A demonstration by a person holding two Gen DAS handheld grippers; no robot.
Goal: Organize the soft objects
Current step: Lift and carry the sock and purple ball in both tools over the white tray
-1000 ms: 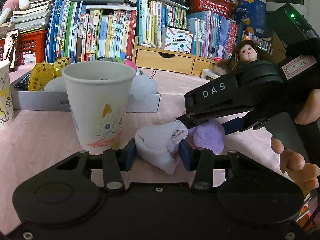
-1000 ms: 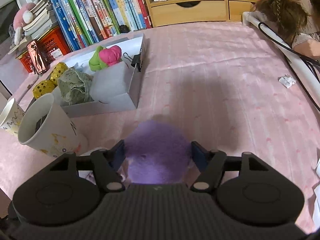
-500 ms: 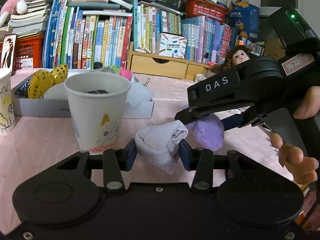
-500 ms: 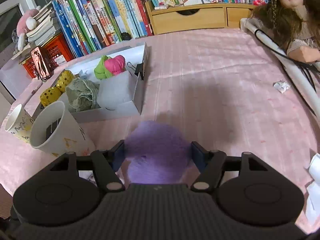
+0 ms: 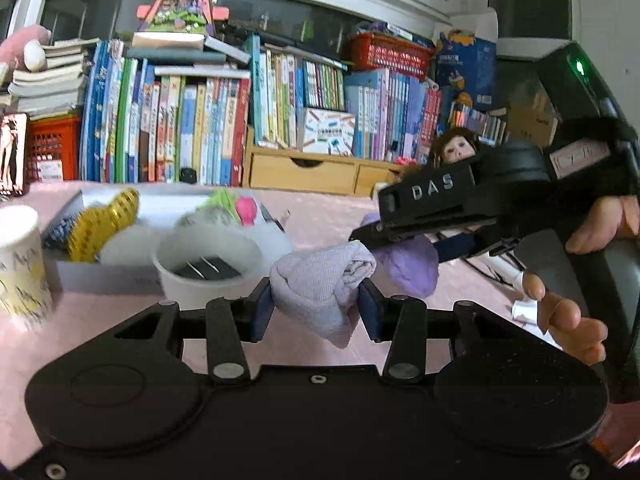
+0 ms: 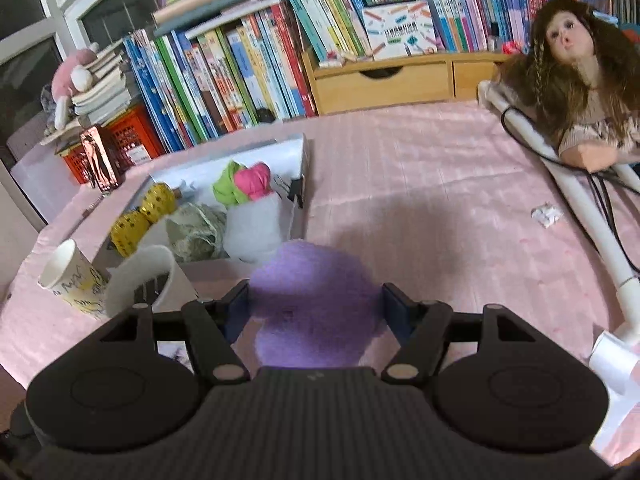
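Observation:
My left gripper (image 5: pixel 316 304) is shut on a rolled pale lilac cloth (image 5: pixel 320 280), held above the pink table. My right gripper (image 6: pixel 316 312) is shut on a fuzzy purple ball (image 6: pixel 316 300), also lifted off the table; that ball (image 5: pixel 408 268) and the right gripper (image 5: pixel 448 208) show at the right of the left wrist view, close beside the cloth. A shallow white box (image 6: pixel 298 168) on the left holds soft things: a green and pink bundle (image 6: pixel 244 182), a grey-green cloth (image 6: pixel 198 232), a white pad (image 6: pixel 256 232) and yellow dotted balls (image 6: pixel 140 216).
A white paper cup (image 5: pixel 208 268) with dark clips inside stands in front of the box, a second printed cup (image 5: pixel 20 268) to its left. A doll (image 6: pixel 568 68), a white tube with a cable (image 6: pixel 592 208) and a paper scrap (image 6: pixel 546 216) lie on the right. Books and wooden drawers (image 6: pixel 384 80) line the back.
Both grippers have risen with their loads; the cups and box now sit lower in both views. The grips have not changed.

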